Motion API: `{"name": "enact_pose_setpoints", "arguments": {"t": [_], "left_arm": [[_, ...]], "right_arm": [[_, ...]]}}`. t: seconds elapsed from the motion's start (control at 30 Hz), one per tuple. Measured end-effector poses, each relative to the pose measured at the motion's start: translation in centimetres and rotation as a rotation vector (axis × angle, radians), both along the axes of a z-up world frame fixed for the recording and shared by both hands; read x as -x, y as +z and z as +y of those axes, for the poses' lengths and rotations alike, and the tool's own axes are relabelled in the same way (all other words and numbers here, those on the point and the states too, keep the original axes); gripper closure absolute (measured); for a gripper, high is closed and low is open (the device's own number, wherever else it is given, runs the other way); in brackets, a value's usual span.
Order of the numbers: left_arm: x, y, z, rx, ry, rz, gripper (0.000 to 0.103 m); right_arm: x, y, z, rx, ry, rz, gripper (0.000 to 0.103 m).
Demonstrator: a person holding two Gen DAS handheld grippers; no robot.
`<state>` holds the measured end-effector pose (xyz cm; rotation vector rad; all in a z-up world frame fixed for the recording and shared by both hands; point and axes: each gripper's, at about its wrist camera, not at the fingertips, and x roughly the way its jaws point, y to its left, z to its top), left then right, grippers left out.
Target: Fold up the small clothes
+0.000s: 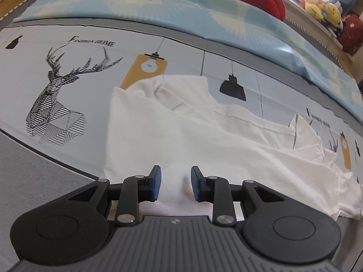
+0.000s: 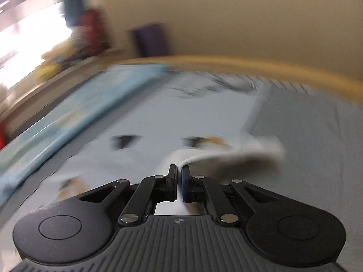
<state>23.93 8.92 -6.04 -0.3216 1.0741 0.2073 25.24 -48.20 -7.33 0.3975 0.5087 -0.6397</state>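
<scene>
I had the right gripper (image 2: 179, 182) clamped on the crumpled white cotton garment's (image 1: 181, 131) edge mid-fold, left gripper (image 1: 175, 183) apart over it; next needed carrying across.

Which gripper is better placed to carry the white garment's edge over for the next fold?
Right. The right gripper is shut on an edge of the white garment, lifted off the bed sheet. The left gripper hangs open over the cloth, gripping nothing, so it could probably only pin.
</scene>
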Motion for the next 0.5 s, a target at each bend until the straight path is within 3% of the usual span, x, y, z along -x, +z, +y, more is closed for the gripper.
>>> {"name": "enact_pose_setpoints", "arguments": {"t": [0.1,0.17,0.27,0.3,0.4,0.5], "left_arm": [[0.4,0.5,0.9,0.016,0.027,-0.008,0.071],[0.7,0.7,1.5,0.025,0.039,-0.014,0.071],[1.1,1.2,2.6,0.044,0.061,-0.022,0.071],[1.2,1.3,3.0,0.052,0.068,-0.023,0.071],[1.5,1.6,4.2,0.088,0.091,-0.030,0.071],[1.5,1.8,4.7,0.123,0.109,-0.036,0.071]], "right_arm": [[-0.7,2.4,10.4,0.101,0.326,-0.044,0.100],[-0.3,3.2,17.5,0.112,0.621,-0.074,0.100],[1.6,2.6,27.6,0.020,1.145,-0.039,0.100],[2.2,1.9,29.7,0.000,1.251,-0.003,0.099],[3.9,-0.5,34.4,-0.003,1.416,0.163,0.099],[4.2,-0.5,34.3,-0.032,1.379,0.240,0.089]]}}
